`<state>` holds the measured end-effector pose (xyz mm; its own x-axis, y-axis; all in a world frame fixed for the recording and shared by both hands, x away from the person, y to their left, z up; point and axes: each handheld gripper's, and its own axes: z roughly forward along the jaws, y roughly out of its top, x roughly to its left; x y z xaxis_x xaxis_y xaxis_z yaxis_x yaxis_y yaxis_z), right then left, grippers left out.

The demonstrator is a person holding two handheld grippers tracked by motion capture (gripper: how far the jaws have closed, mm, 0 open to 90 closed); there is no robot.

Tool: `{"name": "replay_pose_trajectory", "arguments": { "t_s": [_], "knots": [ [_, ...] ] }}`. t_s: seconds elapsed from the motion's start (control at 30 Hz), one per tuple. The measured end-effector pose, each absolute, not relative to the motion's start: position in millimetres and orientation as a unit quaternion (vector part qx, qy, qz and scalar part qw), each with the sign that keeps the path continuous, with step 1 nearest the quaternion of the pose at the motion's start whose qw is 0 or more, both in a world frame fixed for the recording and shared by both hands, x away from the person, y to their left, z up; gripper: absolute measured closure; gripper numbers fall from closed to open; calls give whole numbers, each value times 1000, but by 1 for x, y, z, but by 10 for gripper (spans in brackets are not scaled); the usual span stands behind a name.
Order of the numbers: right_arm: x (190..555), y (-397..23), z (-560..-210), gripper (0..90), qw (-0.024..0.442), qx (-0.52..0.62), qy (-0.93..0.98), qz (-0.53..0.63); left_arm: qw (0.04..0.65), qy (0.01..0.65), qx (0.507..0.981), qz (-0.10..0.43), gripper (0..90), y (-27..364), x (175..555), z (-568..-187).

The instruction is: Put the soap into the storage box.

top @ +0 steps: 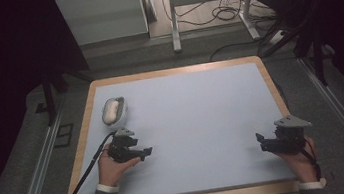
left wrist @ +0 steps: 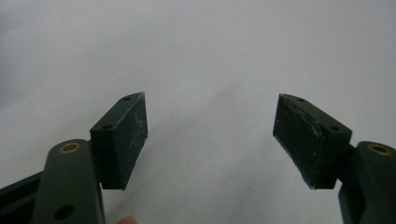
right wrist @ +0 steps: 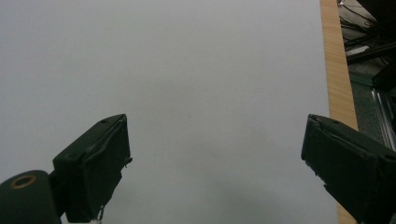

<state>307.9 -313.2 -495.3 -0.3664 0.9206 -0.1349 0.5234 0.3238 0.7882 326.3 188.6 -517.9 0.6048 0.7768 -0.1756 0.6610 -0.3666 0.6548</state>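
Note:
A pale blue-grey mat [top: 194,124] covers the wooden table. Near its left edge lies a small clear container holding a whitish oblong thing [top: 113,111]. My left gripper [top: 146,153] sits low over the mat just in front of that container, pointing right, held by a hand. In the left gripper view its jaws [left wrist: 210,135] stand wide apart with bare mat between them. My right gripper [top: 260,142] rests near the right front of the mat, pointing left. Its jaws [right wrist: 215,158] are also wide apart over bare mat.
The table's wooden rim [top: 271,81] frames the mat, and that rim [right wrist: 337,74] runs along the right of the right gripper view. A black cable [top: 83,182] trails off the left front edge. Beyond the table stand a white cabinet [top: 104,15] and metal frame legs [top: 174,21].

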Motion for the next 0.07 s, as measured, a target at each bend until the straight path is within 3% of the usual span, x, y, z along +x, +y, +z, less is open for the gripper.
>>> {"name": "replay_pose_trajectory", "arguments": {
  "t_s": [0.07],
  "knots": [
    [308, -312, -495, 78, 298, 476, 757, 335, 358, 438, 820, 83, 264, 189, 326, -517]
  ]
}}
